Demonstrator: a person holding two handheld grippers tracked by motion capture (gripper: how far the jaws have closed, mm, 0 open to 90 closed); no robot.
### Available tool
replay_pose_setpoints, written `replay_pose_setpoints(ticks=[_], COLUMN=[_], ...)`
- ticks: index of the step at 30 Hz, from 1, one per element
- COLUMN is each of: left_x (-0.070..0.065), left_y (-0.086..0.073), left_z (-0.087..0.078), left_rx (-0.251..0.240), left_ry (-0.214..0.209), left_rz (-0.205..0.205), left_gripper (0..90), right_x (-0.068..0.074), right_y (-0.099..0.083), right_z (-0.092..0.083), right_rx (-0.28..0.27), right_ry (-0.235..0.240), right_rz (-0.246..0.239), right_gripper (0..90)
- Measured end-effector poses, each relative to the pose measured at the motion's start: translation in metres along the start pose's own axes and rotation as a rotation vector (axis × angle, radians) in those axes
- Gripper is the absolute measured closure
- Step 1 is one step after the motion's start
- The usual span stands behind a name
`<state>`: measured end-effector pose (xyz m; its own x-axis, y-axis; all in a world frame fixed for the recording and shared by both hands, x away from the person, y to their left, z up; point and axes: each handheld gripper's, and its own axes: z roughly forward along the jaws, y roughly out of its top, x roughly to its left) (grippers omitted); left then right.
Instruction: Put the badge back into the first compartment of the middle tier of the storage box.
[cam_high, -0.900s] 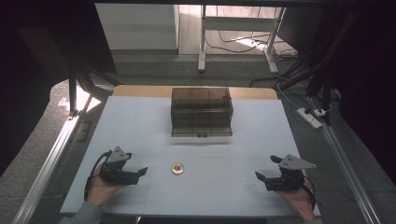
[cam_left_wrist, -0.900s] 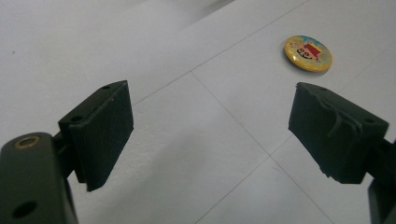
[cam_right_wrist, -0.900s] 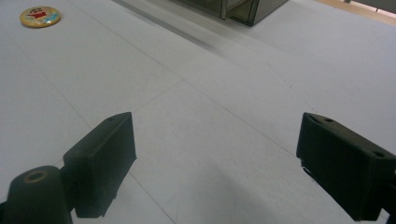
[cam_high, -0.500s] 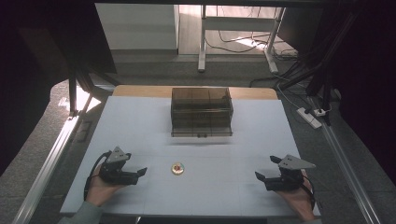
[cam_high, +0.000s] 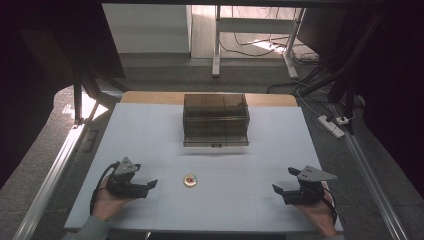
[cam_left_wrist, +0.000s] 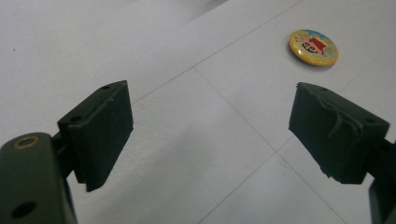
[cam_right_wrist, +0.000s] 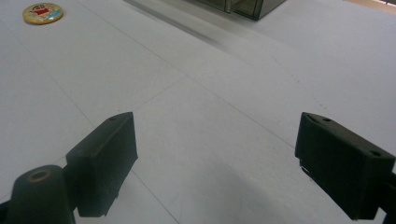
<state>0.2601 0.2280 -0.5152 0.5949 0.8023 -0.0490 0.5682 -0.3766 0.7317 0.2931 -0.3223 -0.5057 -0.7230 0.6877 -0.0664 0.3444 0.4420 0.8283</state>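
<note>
Badge: a small round yellow badge (cam_high: 190, 181) with a red picture lies flat on the white surface (cam_high: 260, 150), well in front of the drawer box and between the two grippers, nearer the left one.
Drawer box: a dark see-through box of drawers (cam_high: 216, 120) stands at the far middle of the surface; whether any drawer is pulled out cannot be told from here.
Left gripper: the left gripper (cam_high: 150, 185) rests low on the surface just to the left of the badge, pointing toward it; its jaws stand wide apart and hold nothing. In the left gripper view the badge (cam_left_wrist: 313, 46) sits ahead and off to the right of the gap between the jaws.
Right gripper: the right gripper (cam_high: 278, 191) rests well to the right of the badge, also aimed inward, its jaws spread and empty. In the right gripper view the badge (cam_right_wrist: 43, 12) lies far off at the upper left.
Step in hand: by my reading this is the start, both hands at rest and the badge untouched.
Next move: the left gripper looks best placed; it would need to slide forward and turn slightly so the badge comes between the jaws, then dip low, since so thin and flat a piece gives little edge to pinch.
</note>
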Motion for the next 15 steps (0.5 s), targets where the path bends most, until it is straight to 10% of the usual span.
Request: replay_pose_setpoints(ticks=[15], left_x=[-0.0041], left_y=[0.0097], left_z=[0.0004], left_rx=[-0.011], left_ry=[-0.008], left_rz=[0.030], left_gripper=[14.3], right_x=[0.0008], right_y=[0.0004], right_z=[0.0023], right_rx=[0.006], right_ry=[-0.001], right_rz=[-0.009], right_gripper=[13.1])
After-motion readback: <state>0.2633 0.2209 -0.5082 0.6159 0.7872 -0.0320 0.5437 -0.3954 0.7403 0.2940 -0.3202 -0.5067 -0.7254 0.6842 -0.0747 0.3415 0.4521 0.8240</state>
